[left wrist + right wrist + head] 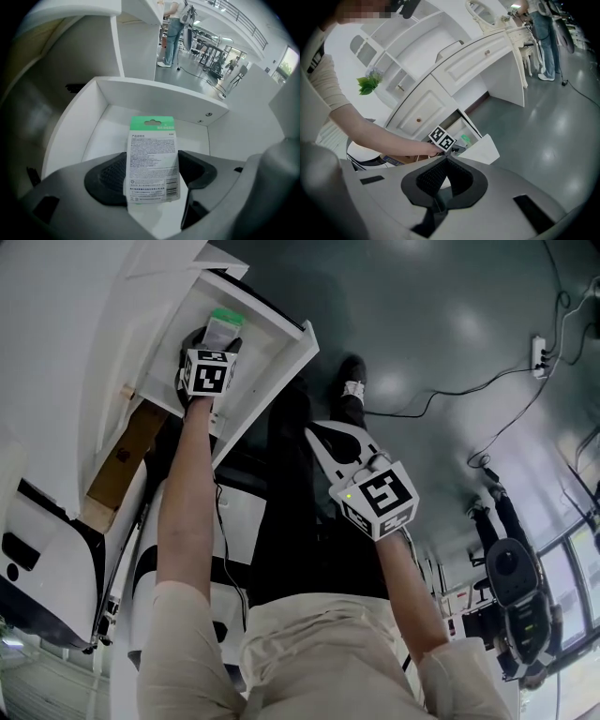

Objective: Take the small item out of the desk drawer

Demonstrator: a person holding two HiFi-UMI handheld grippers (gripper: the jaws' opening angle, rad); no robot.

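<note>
You are wearing a pale beige top with short sleeves (180, 610), black trousers (302, 521) and a dark shoe (352, 382), and you are carrying two grey tools, the left gripper (152, 177) and the right gripper (442, 177) – black ribbed pads (429, 180), a white cube (208, 372) of black square markers.

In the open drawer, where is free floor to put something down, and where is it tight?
Bare drawer floor lies left of the green-topped packet, up to the side wall, and beyond it, up to the far wall. It is tight in the middle, where the fingers of the left gripper flank the packet.
</note>
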